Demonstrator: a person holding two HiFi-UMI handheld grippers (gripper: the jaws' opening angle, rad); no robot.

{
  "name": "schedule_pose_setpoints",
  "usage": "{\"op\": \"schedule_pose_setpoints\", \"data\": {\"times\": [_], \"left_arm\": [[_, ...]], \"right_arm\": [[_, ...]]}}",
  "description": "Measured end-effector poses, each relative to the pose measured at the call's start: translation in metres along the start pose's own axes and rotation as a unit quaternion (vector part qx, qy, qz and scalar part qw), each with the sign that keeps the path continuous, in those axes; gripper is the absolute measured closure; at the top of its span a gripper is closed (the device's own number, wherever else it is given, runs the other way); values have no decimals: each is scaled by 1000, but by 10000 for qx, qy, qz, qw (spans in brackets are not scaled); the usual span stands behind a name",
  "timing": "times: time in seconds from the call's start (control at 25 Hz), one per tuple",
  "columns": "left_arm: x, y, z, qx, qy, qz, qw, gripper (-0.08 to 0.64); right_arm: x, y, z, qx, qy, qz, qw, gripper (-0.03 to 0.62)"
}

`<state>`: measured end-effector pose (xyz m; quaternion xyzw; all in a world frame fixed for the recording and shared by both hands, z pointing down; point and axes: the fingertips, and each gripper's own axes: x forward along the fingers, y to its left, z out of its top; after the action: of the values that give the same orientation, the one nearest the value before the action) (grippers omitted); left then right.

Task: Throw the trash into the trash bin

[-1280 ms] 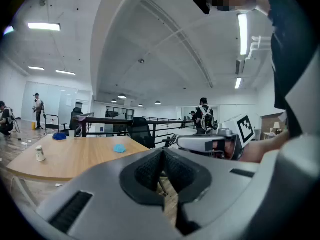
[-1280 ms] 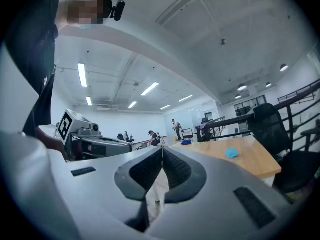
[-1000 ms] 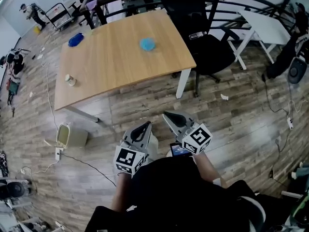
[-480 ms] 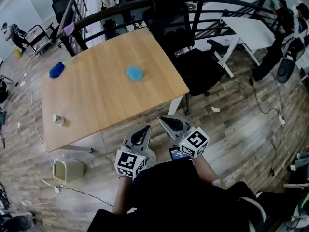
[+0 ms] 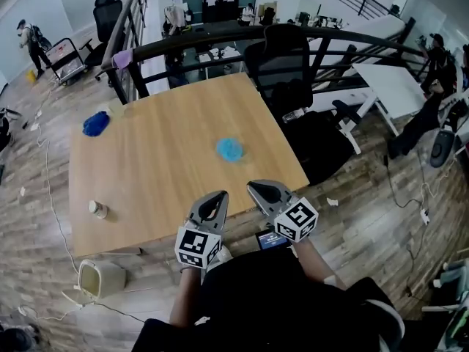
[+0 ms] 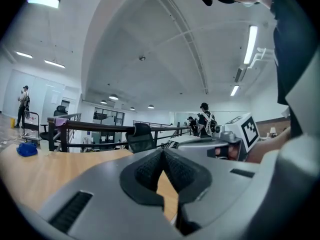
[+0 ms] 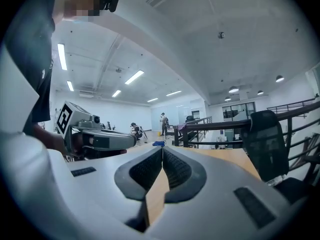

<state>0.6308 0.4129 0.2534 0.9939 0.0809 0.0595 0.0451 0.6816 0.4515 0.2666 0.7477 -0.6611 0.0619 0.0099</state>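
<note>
One wooden table [image 5: 161, 174] fills the middle of the head view. It carries the loose trash, so it is probably the place the person must work from. One black chair [image 5: 293, 86] stands at its upper right edge. One pale trash bin [image 5: 99, 279] sits on the floor at lower left, just off the table's near corner and well below the tabletop. Each piece would therefore have to be lifted off and carried down to it.

Two grippers are held side by side at lower centre, level and pointing at the table. The left gripper [image 5: 218, 197] and right gripper [image 5: 258, 189] both have their jaws pressed together on nothing, which suggests an approach with no piece chosen yet.

Three pieces lie well apart on the table:
- one light blue wad [image 5: 230, 149] at centre;
- one dark blue wad [image 5: 95, 124] at upper left;
- one small cup [image 5: 97, 210] at the left edge.

One white scrap [image 5: 331, 202] lies on the floor at right.
</note>
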Motion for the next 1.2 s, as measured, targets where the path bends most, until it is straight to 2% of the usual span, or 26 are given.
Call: {"op": "schedule_pose_setpoints", "data": {"times": [0.12,0.24,0.4,0.48,0.56,0.76,0.92,1.12,1.16,1.2], "left_arm": [[7,29,-3,-108,57,113,9999,563],[23,40,-5,-344,51,191,9992,563],[57,55,2,-610,-156,488,9968,563],[72,61,12,-613,-253,619,9959,563],[80,62,14,-583,-238,585,9963,563],[95,86,-2,-842,51,934,9920,563],[102,91,-23,-838,327,903,9918,563],[115,101,-54,-1114,761,948,9863,563],[118,104,-61,-1141,885,964,9848,563],[121,108,-67,-1184,1007,990,9829,563]], "right_arm": [[27,-9,4,-52,30,59,10000,594],[39,-24,7,-62,79,123,9999,594],[56,-53,15,-57,1,159,9999,594],[66,-71,22,-51,-73,188,9998,594],[71,-84,22,-13,-97,217,9997,594],[89,-109,5,125,76,295,9995,594],[107,-119,-14,239,218,360,9988,594],[140,-153,-61,239,905,160,9955,591],[148,-160,-76,203,1139,146,9932,557],[156,-167,-90,161,1374,149,9903,459]]}}
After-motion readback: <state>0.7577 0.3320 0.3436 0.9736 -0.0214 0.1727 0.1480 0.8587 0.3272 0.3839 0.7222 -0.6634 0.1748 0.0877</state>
